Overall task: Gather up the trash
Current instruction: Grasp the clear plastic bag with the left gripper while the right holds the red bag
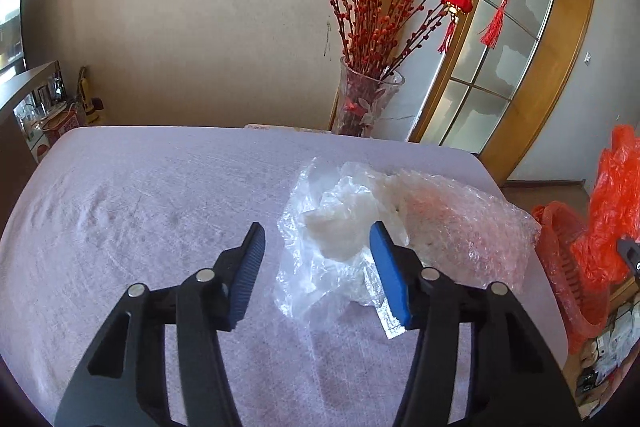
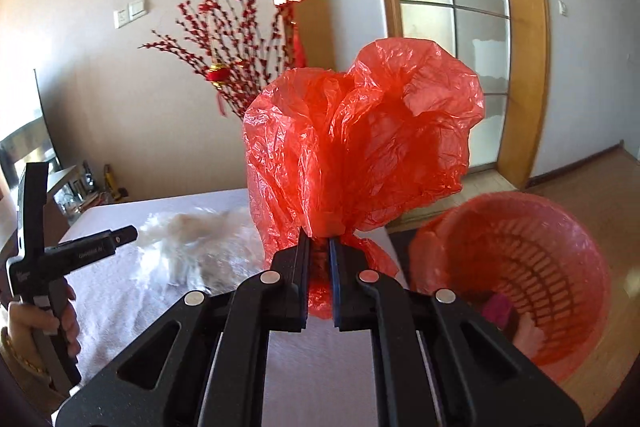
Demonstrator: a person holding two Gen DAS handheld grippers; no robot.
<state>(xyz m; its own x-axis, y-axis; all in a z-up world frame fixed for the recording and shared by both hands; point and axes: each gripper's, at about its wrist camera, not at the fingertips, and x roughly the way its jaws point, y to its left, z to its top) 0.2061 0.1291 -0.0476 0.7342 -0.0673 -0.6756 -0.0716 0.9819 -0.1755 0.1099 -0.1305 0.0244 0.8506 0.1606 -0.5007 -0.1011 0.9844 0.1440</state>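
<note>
Your one table (image 1: 140,187), covered in a pale lilac cloth, fills the lower half of the left wrist view. On it, right of centre, lies one heap of clear crumpled plastic wrap and bubble film (image 1: 384,223).

One red slatted plastic waste basket (image 2: 532,267) lined with red film sits at the lower right of the right wrist view, beyond the table edge, with something pink inside it.

One crinkled red plastic bag (image 2: 360,135) billows up through the centre of that view. Your right gripper (image 2: 319,241) is clenched on the bag's gathered neck, its jaws nearly together with red film pinched between them.

Your left gripper (image 1: 318,239), at the bottom centre of its own view, has its jaws about half parted, straddling the near edge of the clear heap. The right blue pad (image 1: 386,279) lies against the plastic. The left one stands clear of it, so nothing is gripped.

One glass vase of red berry branches (image 1: 368,103) stands behind the table.
</note>
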